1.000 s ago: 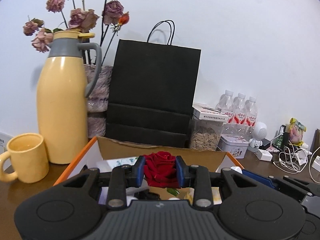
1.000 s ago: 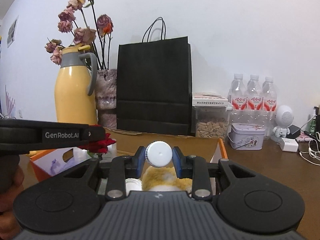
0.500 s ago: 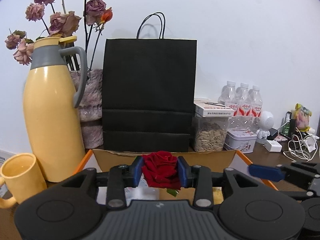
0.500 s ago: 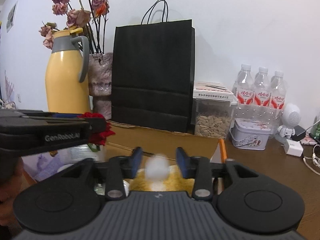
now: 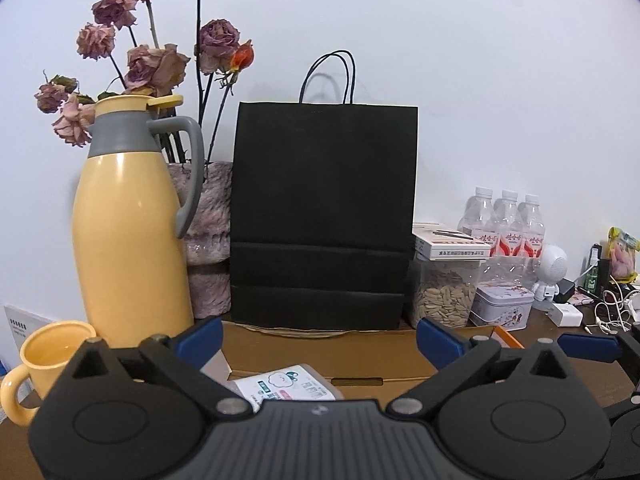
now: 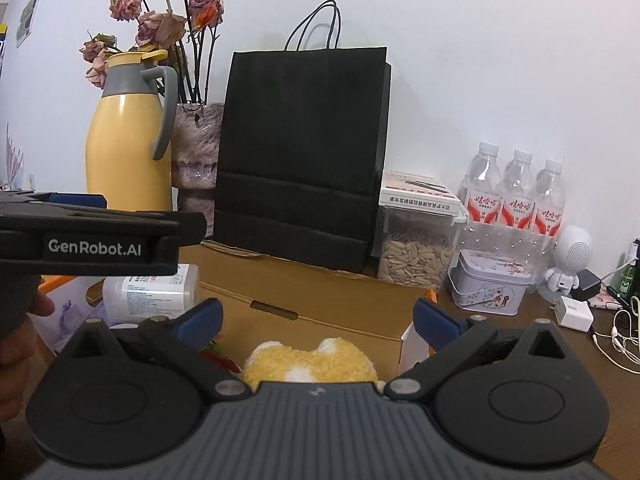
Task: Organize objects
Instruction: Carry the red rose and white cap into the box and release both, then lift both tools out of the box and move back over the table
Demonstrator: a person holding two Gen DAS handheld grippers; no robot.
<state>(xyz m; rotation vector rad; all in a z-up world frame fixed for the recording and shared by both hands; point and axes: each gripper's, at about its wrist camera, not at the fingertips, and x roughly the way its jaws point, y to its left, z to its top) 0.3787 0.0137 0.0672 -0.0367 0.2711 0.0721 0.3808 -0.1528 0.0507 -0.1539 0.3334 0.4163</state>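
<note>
Both grippers hover over an open cardboard box [image 5: 320, 354]. My left gripper [image 5: 319, 340] has its jaws opening wide, with nothing between the blue pads. Below it a white wipes pack [image 5: 288, 386] lies in the box. My right gripper [image 6: 318, 318] also has its jaws opening wide and holds nothing. Under it sits a yellow and white plush toy [image 6: 312, 364] in the box [image 6: 320, 304]. A bit of the red rose [image 6: 220, 358] shows beside the toy. A white bottle [image 6: 156, 292] lies at the box's left, behind the left gripper [image 6: 92, 240].
Behind the box stand a black paper bag [image 5: 324, 216], a yellow jug [image 5: 128, 240], a yellow mug [image 5: 48, 360] and a vase of dried roses [image 5: 208, 240]. To the right are a seed jar [image 6: 416, 252], water bottles [image 6: 516, 196], a tin [image 6: 490, 288], a toy robot [image 6: 572, 256] and cables [image 6: 624, 336].
Both grippers went from shut to wide open. The red rose left the left gripper's jaws and the white-capped bottle dropped out of the right gripper's jaws.
</note>
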